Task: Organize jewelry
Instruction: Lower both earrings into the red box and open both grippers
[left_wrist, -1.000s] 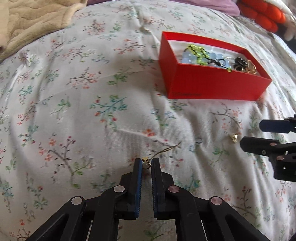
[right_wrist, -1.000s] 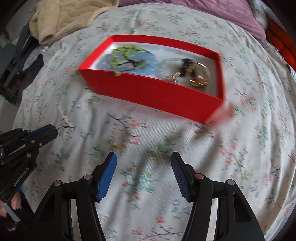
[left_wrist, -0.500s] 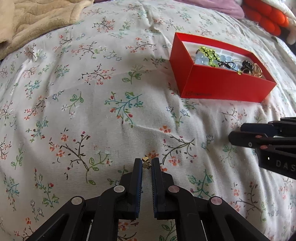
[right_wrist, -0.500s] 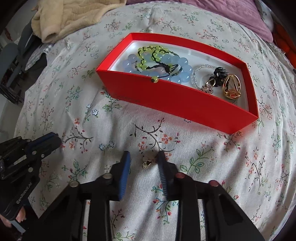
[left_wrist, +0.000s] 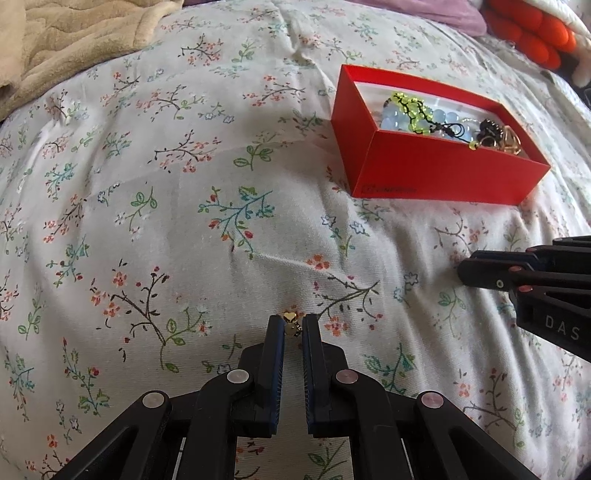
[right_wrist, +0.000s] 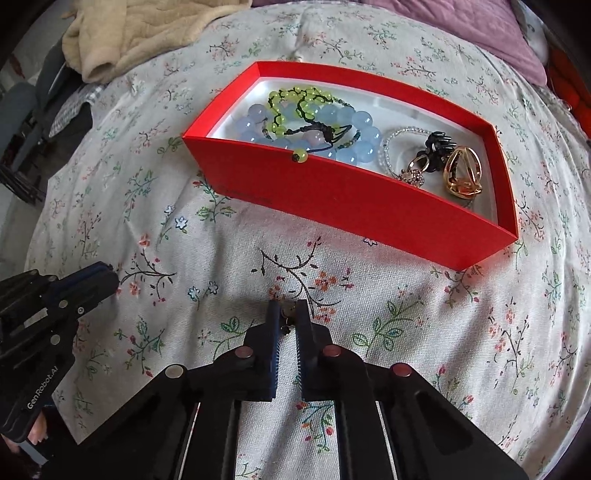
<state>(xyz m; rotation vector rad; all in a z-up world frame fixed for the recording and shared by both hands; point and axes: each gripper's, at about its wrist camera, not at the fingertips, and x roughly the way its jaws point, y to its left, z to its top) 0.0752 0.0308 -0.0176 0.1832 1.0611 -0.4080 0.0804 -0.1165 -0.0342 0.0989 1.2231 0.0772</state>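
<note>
A red box (left_wrist: 436, 170) lies on the floral bedspread; it also shows in the right wrist view (right_wrist: 354, 195). It holds a blue bead bracelet (right_wrist: 354, 122), a green bead bracelet (right_wrist: 295, 103), a black clip (right_wrist: 439, 146) and a gold ornament (right_wrist: 463, 171). My left gripper (left_wrist: 293, 325) is shut on a small gold earring (left_wrist: 290, 322), just above the cloth. My right gripper (right_wrist: 287, 314) is shut on a second small gold earring (right_wrist: 286, 319), in front of the box's near wall.
A beige blanket (left_wrist: 74, 40) lies at the back left. A purple pillow (right_wrist: 472, 26) and an orange cushion (left_wrist: 532, 33) lie at the back right. The right gripper's body (left_wrist: 535, 280) stands to the right in the left view.
My right gripper went down from open over the cloth and closed on the earring in front of the box. My left gripper kept its earring and drew back from the box.
</note>
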